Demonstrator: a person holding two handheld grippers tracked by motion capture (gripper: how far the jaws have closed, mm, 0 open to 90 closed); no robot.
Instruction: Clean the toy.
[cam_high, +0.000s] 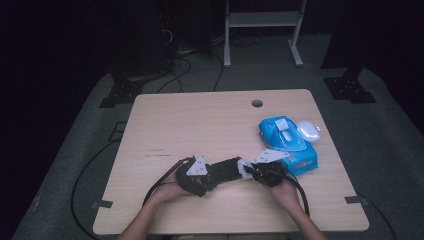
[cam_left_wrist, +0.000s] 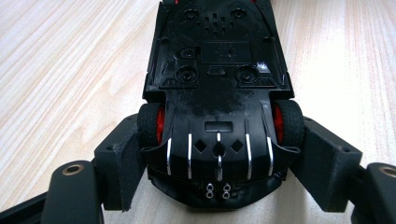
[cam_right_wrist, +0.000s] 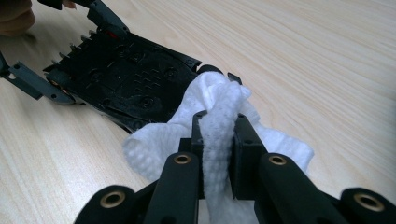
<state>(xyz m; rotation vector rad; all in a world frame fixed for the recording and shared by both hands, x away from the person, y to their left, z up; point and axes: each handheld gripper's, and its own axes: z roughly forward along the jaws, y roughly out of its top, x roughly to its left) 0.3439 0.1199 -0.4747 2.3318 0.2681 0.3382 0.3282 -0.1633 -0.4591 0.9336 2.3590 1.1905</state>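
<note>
The right claw (cam_right_wrist: 218, 154) is clamping a white wipe (cam_right_wrist: 219, 121), the bunched cloth pinched between its jaws and spilling out ahead and to both sides. Just beyond the wipe, a black toy car (cam_right_wrist: 126, 79) is lying upside down, its underside facing up, and the wipe is touching the near end of it.

The left claw (cam_left_wrist: 217, 161) is gripping the other end of the car (cam_left_wrist: 217, 70): its pads are pressing in by the two red-hubbed wheels, and the chassis is stretching away ahead of the jaws over the wooden worktop (cam_left_wrist: 60, 70).

From above, both claws are meeting over the car (cam_high: 225, 169) near the person's edge of the worktop (cam_high: 200, 120), left claw (cam_high: 200, 175) at one end, right claw (cam_high: 262, 170) at the other. A blue wipe pack (cam_high: 290, 142) is sitting just past the right claw, with a small white case (cam_high: 308, 130) beyond it.

The step in hand appears to be wiping the car's underside while the left claw is steadying it. The next move probably calls for dragging the wipe along the chassis with light pressure, keeping the left grip firm so the car is not sliding.
</note>
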